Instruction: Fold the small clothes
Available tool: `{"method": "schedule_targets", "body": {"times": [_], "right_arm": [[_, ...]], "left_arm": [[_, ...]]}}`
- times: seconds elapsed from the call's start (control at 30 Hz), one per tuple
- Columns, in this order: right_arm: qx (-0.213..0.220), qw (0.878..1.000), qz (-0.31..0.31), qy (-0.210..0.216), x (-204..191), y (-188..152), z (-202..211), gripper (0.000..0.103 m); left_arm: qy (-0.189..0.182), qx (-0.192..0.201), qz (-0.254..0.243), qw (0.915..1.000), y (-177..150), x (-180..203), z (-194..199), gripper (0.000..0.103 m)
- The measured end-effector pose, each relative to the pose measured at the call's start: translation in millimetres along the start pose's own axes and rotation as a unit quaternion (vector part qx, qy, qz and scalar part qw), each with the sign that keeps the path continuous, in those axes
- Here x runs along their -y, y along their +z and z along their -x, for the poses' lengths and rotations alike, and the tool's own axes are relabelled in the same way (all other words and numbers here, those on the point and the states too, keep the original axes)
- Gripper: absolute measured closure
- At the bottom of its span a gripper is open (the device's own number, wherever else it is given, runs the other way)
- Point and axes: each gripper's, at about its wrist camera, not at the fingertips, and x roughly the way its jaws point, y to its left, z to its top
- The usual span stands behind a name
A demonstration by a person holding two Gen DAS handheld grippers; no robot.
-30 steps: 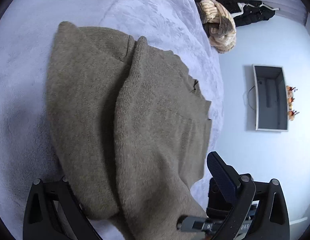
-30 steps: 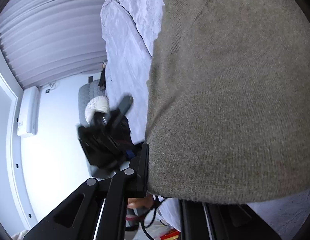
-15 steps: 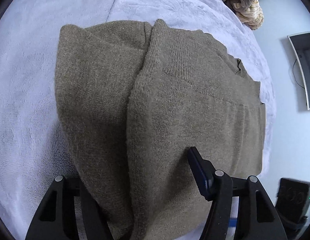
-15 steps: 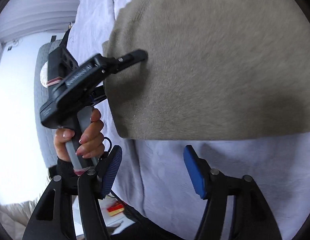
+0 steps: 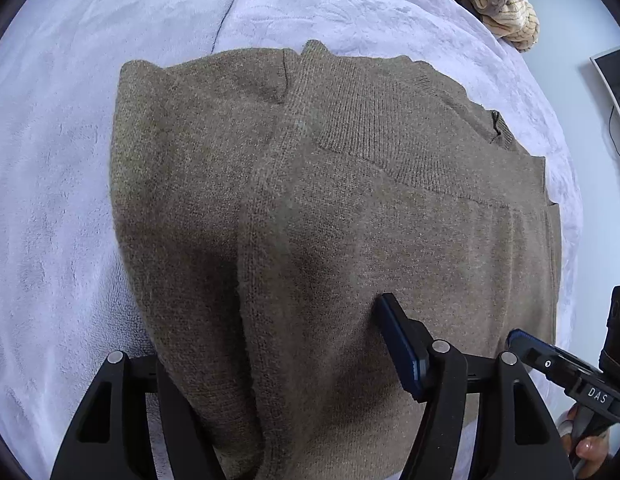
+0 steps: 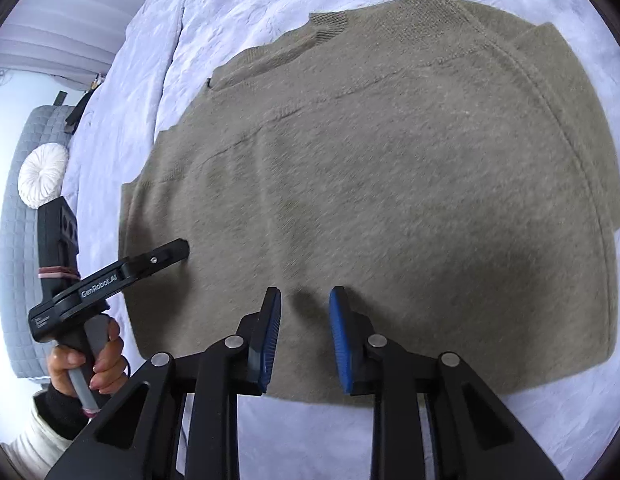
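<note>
We see the olive-brown knit sweater (image 6: 373,200) lying folded on the pale lilac bed cover (image 6: 238,12), and it fills most of both views, so its near edge is cut off under the left tool (image 5: 278,364) in the left wrist view. That tool's left finger is buried behind a raised fold of the knit; only its right finger's blue pad (image 5: 397,340) shows, resting against the fabric. The two black finger arms stand wide apart, so we read the left tool as spread, with the fold lying between its fingers rather than pinched, though the hidden finger makes that less than certain.

From the right wrist view the left tool (image 6: 166,256) shows side-on, its tip touching the sweater's left edge, with "GenRobot.AI" readable in white on its body; a smaller label below that is too fine to read. In the left wrist view the right tool (image 5: 521,340) pokes in at the lower right with "DAS" printed on it.

The right tool (image 6: 306,340) is parted by a narrow gap, its blue ribbed pads (image 6: 270,336) just over the sweater's near hem and pinching nothing. A white round cushion (image 6: 42,174) sits on a grey quilted headboard (image 6: 14,240) at the far left, and a striped cream garment (image 5: 497,4) lies at the bed's far corner.
</note>
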Motion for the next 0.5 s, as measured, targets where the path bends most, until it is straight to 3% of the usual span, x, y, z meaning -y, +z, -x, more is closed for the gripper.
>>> {"method": "schedule_targets", "body": {"times": [0.07, 0.2, 0.23, 0.3, 0.37, 0.5], "right_arm": [[0.003, 1.0, 0.008, 0.0, 5.3, 4.7, -2.9, 0.075], [0.0, 1.0, 0.031, 0.006, 12.2, 2.5, -20.5, 0.078], [0.001, 0.999, 0.035, 0.009, 14.3, 0.9, -24.5, 0.078], [0.012, 0.999, 0.047, 0.018, 17.8, -8.0, -30.6, 0.078], [0.018, 0.998, 0.056, 0.026, 22.2, -11.2, -30.6, 0.078], [0.014, 0.997, 0.042, 0.061, 33.7, -9.7, -24.0, 0.078]], "left_arm": [[0.002, 0.007, 0.0, 1.0, 0.1, 5.3, -3.8, 0.028], [0.009, 0.029, -0.003, 0.9995, -4.0, 8.2, -7.7, 0.03], [0.009, 0.04, -0.004, 0.9991, -6.6, 9.0, -7.1, 0.034], [-0.005, 0.053, -0.012, 0.9985, -10.7, 11.8, -4.0, 0.068], [-0.013, 0.058, -0.011, 0.9982, -11.7, 16.4, 2.5, 0.082], [-0.086, 0.072, 0.019, 0.9935, -9.1, 25.4, 31.0, 0.086]]}}
